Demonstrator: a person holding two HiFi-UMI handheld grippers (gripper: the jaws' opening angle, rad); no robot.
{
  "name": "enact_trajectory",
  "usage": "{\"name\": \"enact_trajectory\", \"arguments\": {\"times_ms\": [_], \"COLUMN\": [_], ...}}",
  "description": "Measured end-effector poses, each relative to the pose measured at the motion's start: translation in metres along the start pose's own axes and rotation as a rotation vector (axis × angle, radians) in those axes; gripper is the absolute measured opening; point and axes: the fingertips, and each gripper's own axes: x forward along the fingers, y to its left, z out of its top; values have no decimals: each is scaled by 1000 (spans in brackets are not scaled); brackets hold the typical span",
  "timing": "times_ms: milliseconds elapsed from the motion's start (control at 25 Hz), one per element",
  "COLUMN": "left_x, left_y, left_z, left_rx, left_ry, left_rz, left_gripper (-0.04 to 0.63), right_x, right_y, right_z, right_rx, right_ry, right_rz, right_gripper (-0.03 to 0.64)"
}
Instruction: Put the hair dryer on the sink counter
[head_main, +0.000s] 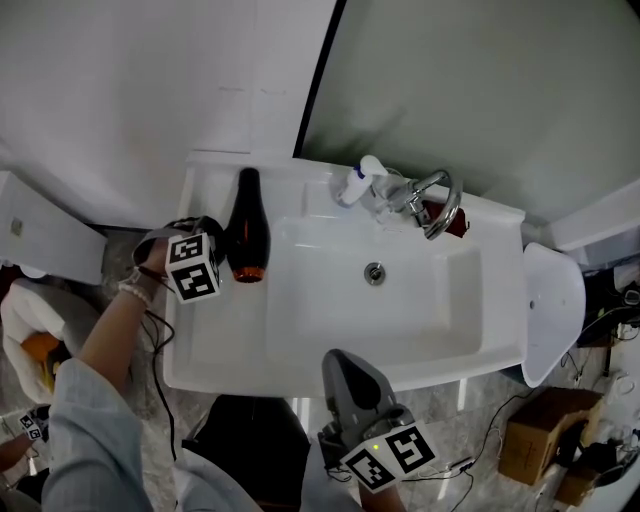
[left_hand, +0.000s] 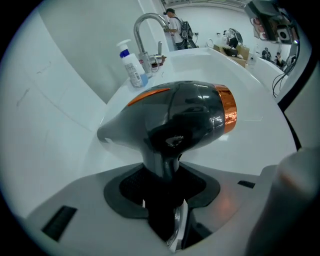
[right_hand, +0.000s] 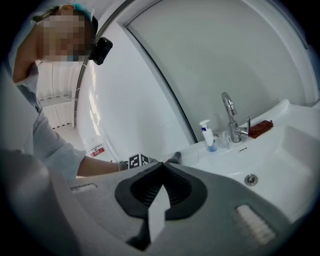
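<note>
A white sink counter (head_main: 215, 340) filled the middle of the head view, its basin (head_main: 420, 310) to the right of centre. A black hair dryer (head_main: 247, 225) with an orange band lay along the counter strip at the basin's left, nozzle toward the wall at the top of the frame. Whether it rested on the counter could not be told.

The left gripper (left_hand: 165, 175), at centre left in the head view, had its jaws part-way closed on the dryer's handle. The right gripper (head_main: 342, 362) hung at the bottom centre, by the counter's front edge, jaws together and holding nothing.

Behind the basin, at upper right, stood a chrome faucet (head_main: 430, 195), with a white pump bottle (head_main: 355, 185) just to its left and a red cloth (head_main: 455, 222) to its right. A drain (head_main: 374, 272) sat in the basin.
</note>
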Motion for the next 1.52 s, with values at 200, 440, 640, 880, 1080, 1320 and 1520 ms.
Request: {"name": "enact_trajectory", "arguments": {"times_ms": [200,440,640,880,1080,1320,1520], "left_x": [12,17,18,18,18,17,16], "left_y": [0,13,14,17,21,23,22], "left_z": [-5,-7,-8,-8,-8,-8,-7], "left_rx": [67,96,113,78,69,55,34], "left_ry": [31,51,65,69,70,68,66], "left_rz": [20,59,57,43,49,45,15], "left_gripper": [170,170,170,200,227,258,279], "right_x": [3,4,3,4,1,-2,-3], "right_y": [-1,-5,-5,-3,-5,-5,-5], "right_z": [-1,-3,-5,-5,-7,-8,-9], "right_rx": [5,14,19,21,21,28,28], "right_ry": [3,7,8,9,12,9,7], "right_rz": [2,-5,-4,1,-7,-15,-21], "right_gripper": [-3,-3,-3,-3,-3,-3,-3]}}
